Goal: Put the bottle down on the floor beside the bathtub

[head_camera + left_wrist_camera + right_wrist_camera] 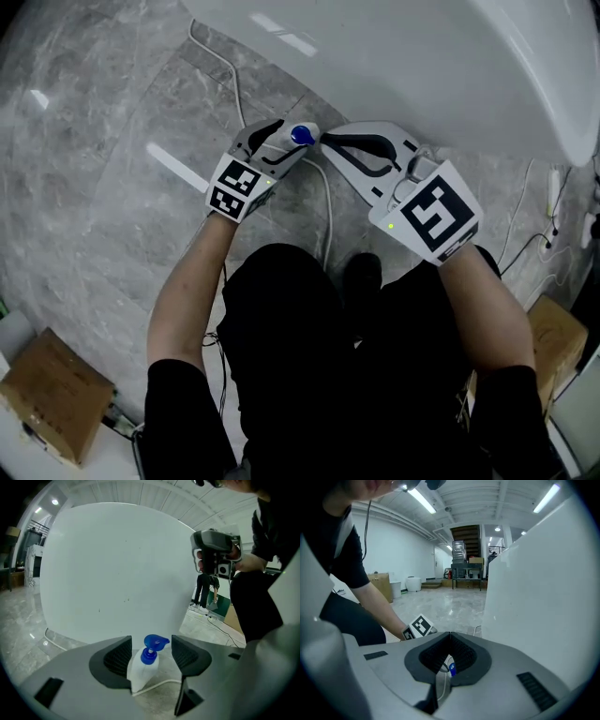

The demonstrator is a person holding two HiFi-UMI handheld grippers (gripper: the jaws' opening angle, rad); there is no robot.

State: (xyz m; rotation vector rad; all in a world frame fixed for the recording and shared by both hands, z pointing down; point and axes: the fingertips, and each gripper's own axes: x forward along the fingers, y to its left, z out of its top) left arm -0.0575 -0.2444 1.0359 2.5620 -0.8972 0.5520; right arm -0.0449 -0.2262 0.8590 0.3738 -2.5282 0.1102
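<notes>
Floor (84, 169) beside the bathtub (394, 56): left tool (287, 141) hides most of the bottle (302, 135).

A grey veined marble floor (94, 141), glossy enough to mirror the ceiling lights, runs up to the white bathtub (422, 66), whose curved wall closes the far side. A white cable (225, 66) trails over the floor near the tub's foot. A cardboard box (52, 394) sits at the near left and a second cardboard box (558, 342) at the near right. Farther off, tube lights (423, 499) line a white ceiling, and a dark staircase (466, 531) rises behind a rack (466, 571).
</notes>
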